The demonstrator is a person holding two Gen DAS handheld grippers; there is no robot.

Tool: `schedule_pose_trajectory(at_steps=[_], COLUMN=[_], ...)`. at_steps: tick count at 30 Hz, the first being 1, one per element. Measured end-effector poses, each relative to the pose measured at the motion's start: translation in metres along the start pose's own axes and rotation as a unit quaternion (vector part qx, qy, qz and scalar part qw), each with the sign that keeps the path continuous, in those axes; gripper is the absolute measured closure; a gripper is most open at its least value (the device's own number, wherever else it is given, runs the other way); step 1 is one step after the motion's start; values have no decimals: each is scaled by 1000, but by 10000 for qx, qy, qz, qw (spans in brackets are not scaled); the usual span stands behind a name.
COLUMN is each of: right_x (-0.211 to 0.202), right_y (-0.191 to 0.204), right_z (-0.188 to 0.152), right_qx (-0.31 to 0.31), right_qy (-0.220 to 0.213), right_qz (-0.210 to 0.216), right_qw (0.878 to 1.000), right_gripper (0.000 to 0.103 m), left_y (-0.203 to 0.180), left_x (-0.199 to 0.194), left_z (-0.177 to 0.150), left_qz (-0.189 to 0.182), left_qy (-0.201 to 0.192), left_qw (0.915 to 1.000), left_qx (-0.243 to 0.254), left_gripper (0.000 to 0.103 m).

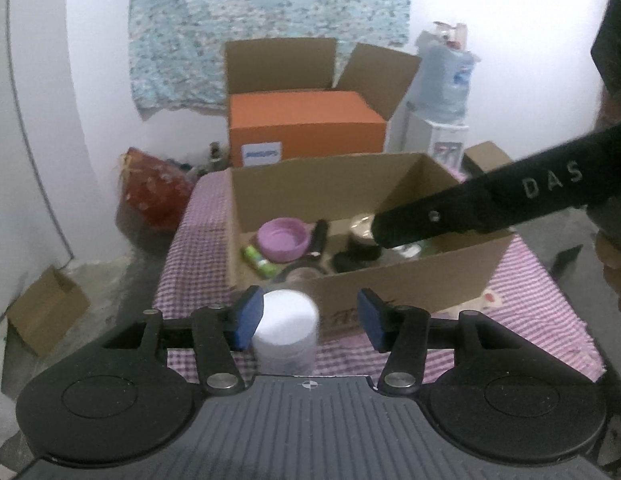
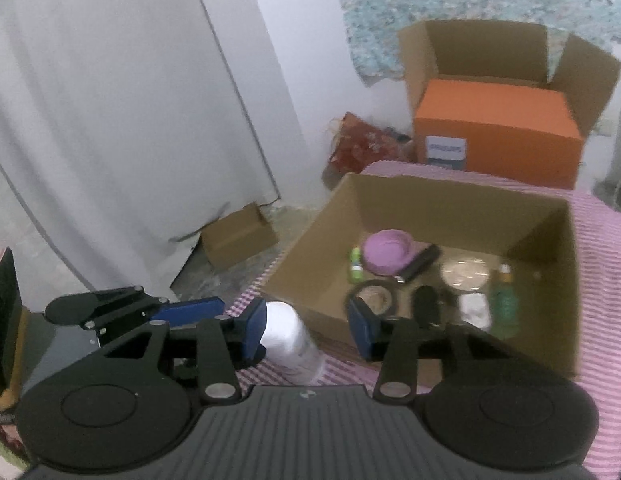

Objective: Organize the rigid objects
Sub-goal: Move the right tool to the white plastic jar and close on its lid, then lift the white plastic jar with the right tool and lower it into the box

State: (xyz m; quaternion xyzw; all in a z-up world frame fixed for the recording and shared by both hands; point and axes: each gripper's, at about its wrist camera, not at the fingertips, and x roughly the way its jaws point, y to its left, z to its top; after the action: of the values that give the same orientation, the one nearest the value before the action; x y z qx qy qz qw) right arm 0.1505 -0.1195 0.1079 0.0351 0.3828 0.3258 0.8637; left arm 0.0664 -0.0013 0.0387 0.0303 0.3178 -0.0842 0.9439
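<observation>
A white cylindrical bottle point(image 1: 285, 330) stands on the checked cloth just in front of the open cardboard box point(image 1: 390, 284). My left gripper point(image 1: 306, 320) is open, its left pad touching or nearly touching the bottle, the right pad apart from it. The bottle also shows in the right wrist view point(image 2: 292, 342). My right gripper point(image 2: 306, 330) is open and empty above the box's near edge point(image 2: 294, 280). The box holds a purple bowl point(image 2: 386, 256), a green bottle point(image 2: 504, 304), a round tin point(image 2: 466, 274) and dark items. The right gripper's arm point(image 1: 490, 208) reaches over the box.
The table wears a purple checked cloth point(image 1: 542, 312). An orange Philips box point(image 1: 306, 128) sits in a larger carton behind. A water jug point(image 1: 446, 80) stands back right. A small cardboard box point(image 2: 238, 236) and a red bag point(image 2: 358, 144) lie on the floor at left.
</observation>
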Motion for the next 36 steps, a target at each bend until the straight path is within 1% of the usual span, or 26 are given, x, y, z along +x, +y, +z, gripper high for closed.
schedule_pose_trajectory(at_steps=[2,6,9,15,19,25,31,34,36], right_x=[16,40,58,84,95,108,112,112,112], right_y=[5,12,14,8,0,-9,-13,-13,-14], right_z=[3,2,0,-7,-12,-13,-14,-14,-14], right_qx=[56,154,242,438,586,834,1000,1031,1039], right_qy=[99,290,436,746,896,1045,1094,1098,1094], right_qz=[102,201,216,160,166,338,516,570,594], right_qw=[9999,9993,9985,9961,9941,9904,9876,9870,9868], right_gripper=[55,55,55,55,55,55,55,55,57], left_y=[5,12,15,16,17,16,13,13,15], left_x=[6,23,33,47,53,61,66,67,67], left_z=[-3,-8,-13,-18,-20,-20,-20,-21,-20], left_qz=[55,66,121,56,33,37,71,93,85], left_qy=[46,242,334,459,492,542,536,530,531], left_qw=[10000,9997,9994,9989,9988,9985,9985,9985,9985], left_qx=[-13,-70,-35,-22,-23,11,78,65,40], left_gripper=[46,45,45,45,45,46,47,50,50])
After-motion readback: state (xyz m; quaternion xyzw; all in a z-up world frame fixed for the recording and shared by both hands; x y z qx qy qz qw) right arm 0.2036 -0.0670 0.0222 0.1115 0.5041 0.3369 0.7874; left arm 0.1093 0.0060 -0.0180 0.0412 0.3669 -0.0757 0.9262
